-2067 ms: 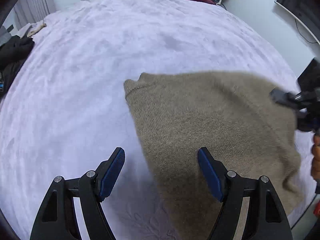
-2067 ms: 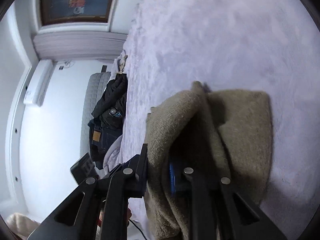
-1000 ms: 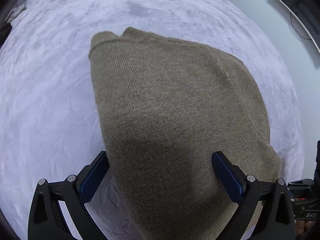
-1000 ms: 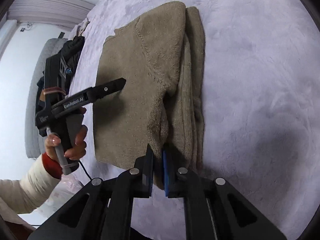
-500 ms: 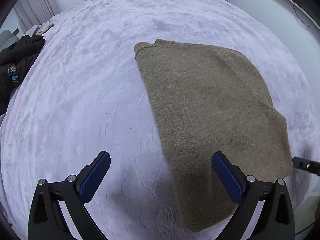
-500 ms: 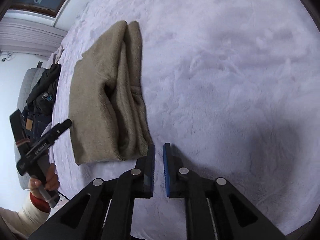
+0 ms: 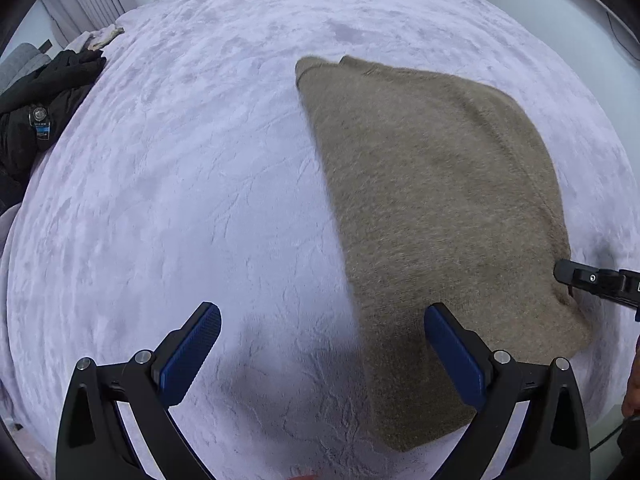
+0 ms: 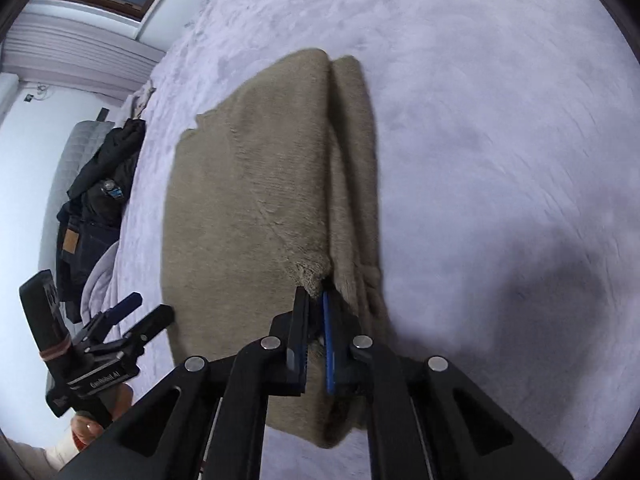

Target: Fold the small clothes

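Blue-padded right gripper (image 8: 316, 300): jaws together, a fold of the sweater (image 8: 248, 208) pinched between the pads. Left gripper (image 7: 320, 344): jaws wide apart, nothing between them, above the sweater's near edge and bare bed (image 7: 180, 180). Tan knit sweater lies folded flat on the lilac bed. Dark clothes (image 7: 36, 108) piled at the bed's far left edge.

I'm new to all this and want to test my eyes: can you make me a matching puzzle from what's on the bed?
Things:
1. sweater
2. bedcover
3. left tongs
4. right tongs

States:
A. pale lilac, plush
B. wide open, holding nothing
C. tan knit, folded flat
D. closing at the knit's near edge

Pairs: 1-C, 2-A, 3-B, 4-D
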{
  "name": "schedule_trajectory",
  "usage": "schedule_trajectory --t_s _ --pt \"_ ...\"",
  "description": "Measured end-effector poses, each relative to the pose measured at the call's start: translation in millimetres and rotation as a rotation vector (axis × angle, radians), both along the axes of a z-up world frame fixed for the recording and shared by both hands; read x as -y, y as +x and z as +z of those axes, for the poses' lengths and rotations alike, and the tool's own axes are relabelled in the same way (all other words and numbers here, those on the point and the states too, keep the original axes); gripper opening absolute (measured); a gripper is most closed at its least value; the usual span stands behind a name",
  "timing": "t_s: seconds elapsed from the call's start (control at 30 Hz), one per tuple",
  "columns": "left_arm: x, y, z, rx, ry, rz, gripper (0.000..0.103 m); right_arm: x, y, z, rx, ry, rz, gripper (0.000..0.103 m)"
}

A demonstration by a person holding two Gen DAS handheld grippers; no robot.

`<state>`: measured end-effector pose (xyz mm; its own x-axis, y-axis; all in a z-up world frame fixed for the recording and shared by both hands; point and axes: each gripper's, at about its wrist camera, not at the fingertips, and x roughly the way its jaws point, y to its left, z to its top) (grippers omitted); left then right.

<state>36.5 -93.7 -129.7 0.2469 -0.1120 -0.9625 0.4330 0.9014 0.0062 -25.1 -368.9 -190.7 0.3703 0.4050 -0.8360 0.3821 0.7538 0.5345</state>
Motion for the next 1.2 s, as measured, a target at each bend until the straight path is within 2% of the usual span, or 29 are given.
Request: schedule_trajectory --t_s 0.07,0.23,0.43,0.6,0.77,0.83,0.9,0.97,1.0,1.2 --pt "0 -2 -2 0.004 0.003 0.010 0.102 9 -13 -11 -0.002 0.092 -0.068 0.006" --pt "2 -2 0 0.005 0.019 0.008 0.102 -4 -8 -1 -0.009 0.013 -0.011 0.006" --pt "-1 1 0 -0.010 0.018 0.008 0.102 -2 -10 10 -0.019 0.005 -0.010 0.007" --pt "-2 2 -3 -0.029 0.013 0.008 0.102 4 -15 21 -0.024 -0.047 0.000 0.007" --pt "-5 4 -6 -0.074 -0.023 0.020 0.102 12 -16 24 -0.030 -0.049 -0.022 0.008" --pt "-9 7 -6 -0.102 -0.065 0.040 0.102 13 -13 25 -0.027 -0.054 -0.028 0.008" --pt "-13 9 -6 -0.121 -0.111 0.063 0.102 15 -10 28 -0.012 -0.061 -0.033 0.021" --pt "-16 12 -6 -0.129 -0.130 0.074 0.102 20 -4 31 0.010 -0.056 -0.039 0.069" --pt "-16 13 -7 -0.133 -0.128 0.075 0.102 22 0 32 0.025 -0.047 -0.044 0.072" --pt "-16 18 -12 -0.148 -0.126 0.059 0.102 31 33 36 0.071 -0.038 -0.012 0.072"
